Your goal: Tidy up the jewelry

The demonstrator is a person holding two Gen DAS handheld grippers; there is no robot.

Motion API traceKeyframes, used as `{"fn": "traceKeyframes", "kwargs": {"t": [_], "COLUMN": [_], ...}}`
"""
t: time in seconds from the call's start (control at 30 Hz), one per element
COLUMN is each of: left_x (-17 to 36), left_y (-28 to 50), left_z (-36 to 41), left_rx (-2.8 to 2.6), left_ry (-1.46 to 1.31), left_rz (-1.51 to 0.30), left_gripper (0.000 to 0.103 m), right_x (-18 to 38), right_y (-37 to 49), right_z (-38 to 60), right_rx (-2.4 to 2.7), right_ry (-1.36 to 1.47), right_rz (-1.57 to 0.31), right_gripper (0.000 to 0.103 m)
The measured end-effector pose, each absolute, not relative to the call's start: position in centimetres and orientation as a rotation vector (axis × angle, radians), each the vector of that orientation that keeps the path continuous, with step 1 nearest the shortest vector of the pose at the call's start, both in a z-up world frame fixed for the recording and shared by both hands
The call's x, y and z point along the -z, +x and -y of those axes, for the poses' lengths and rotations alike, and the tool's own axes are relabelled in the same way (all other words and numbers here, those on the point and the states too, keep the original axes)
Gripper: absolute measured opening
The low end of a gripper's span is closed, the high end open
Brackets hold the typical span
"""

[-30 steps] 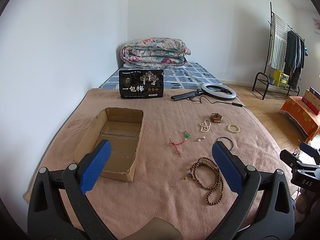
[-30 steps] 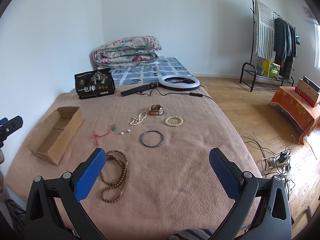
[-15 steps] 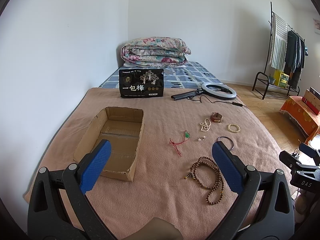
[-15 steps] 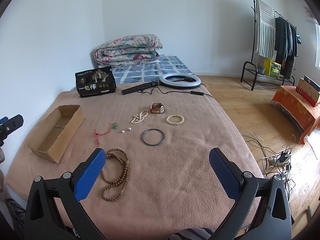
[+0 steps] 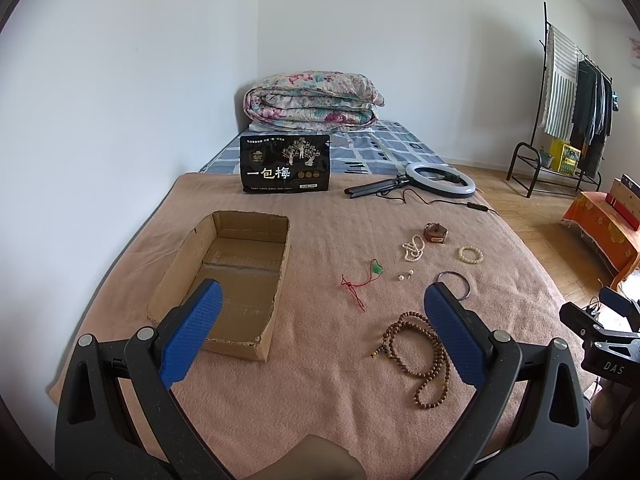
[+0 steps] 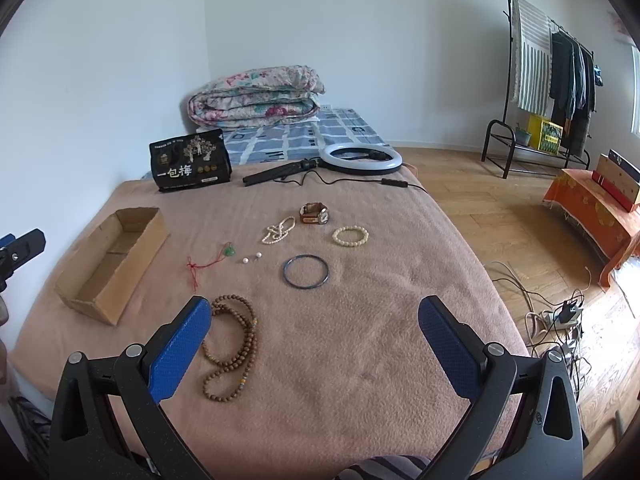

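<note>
Jewelry lies spread on a pink blanket: a brown wooden bead necklace, a dark bangle, a cream bead bracelet, a pearl strand, a brown watch, a green pendant on red cord and two loose pearls. An open, empty cardboard box sits at the left. My left gripper and right gripper are both open and empty, above the bed's near edge.
A black snack bag and a ring light lie at the back of the blanket, with a folded quilt behind. A clothes rack, an orange-covered stand and floor cables stand to the right.
The right gripper's view has shifted slightly, with the jewelry a little nearer and to the right. The left gripper has barely moved. Both stay open.
</note>
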State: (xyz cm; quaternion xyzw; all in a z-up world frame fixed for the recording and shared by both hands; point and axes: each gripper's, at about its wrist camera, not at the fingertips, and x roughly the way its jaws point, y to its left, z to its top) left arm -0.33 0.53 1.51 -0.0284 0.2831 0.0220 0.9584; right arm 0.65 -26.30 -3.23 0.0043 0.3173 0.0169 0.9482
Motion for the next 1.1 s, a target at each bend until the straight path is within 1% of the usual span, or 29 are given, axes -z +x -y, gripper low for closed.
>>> {"fn": "traceKeyframes", "kwargs": {"t": [0.23,0.4,0.63,0.83,1.0,1.07,1.1], "left_x": [-1.4,0.1,0.5,0.3,0.8,1.0,1.1], "left_y": [-0.3,0.3,1.5,3.7,6.8,8.0,8.3], "left_z": [-0.6,-0.6,-0.6,-0.4,-0.3,0.2,0.5], "left_rx": [-0.049,-0.060,-0.071,-0.055,-0.003,0.025,0.031], "left_ry": [-0.056,-0.045,-0.031,-0.001,-0.012,0.003,0.013], "left_rz": [-0.579,-0.600,-0.632,-0.653,-0.720,-0.733,-0.737], "left_gripper": [0.102,0.102,0.102,0.102,0.102,0.101,0.096], "right_x": [3.2,3.4,3.7,4.3,5.6,6.1,6.4], "right_y": [0.7,1.1,2.2,3.4,5.5,6.6,7.2], "right_z": [26.4,26.5,27.1,27.9,28.4,28.4,28.4], "right_rx": [-0.037,-0.038,-0.037,-0.029,-0.039,-0.043,-0.040], "right_ry": [0.012,0.016,0.026,0.040,0.059,0.056,0.046], "right_rz": [-0.647,-0.650,-0.666,-0.685,-0.721,-0.737,-0.740], "right_gripper": [0.103,0.103,0.103,0.103,0.102,0.103,0.103]}}
